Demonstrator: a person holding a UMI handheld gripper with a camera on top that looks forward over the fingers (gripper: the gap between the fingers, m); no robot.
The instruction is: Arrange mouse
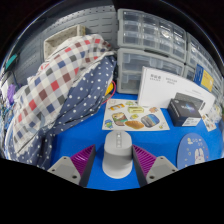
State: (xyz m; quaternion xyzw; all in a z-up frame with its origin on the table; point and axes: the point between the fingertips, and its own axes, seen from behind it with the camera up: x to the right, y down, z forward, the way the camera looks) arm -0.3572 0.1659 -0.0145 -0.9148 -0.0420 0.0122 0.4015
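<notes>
A light grey mouse (118, 150) lies lengthwise between my fingers, over the blue surface (75, 140). My gripper (116, 152) is shut on the mouse. The purple pads (91, 158) press on its two sides near its middle. The mouse's front end points away from me, toward a printed card. Its rear end shows just ahead of the gripper body. Whether its underside touches the blue surface is hidden.
A printed card with food pictures (135, 117) lies just beyond the mouse. A checked cloth (60, 85) is heaped to the left. A white box (170, 90) with a black device (186, 108) stands to the right, near a blue round disc (193, 151). Clear plastic drawers (150, 40) line the back.
</notes>
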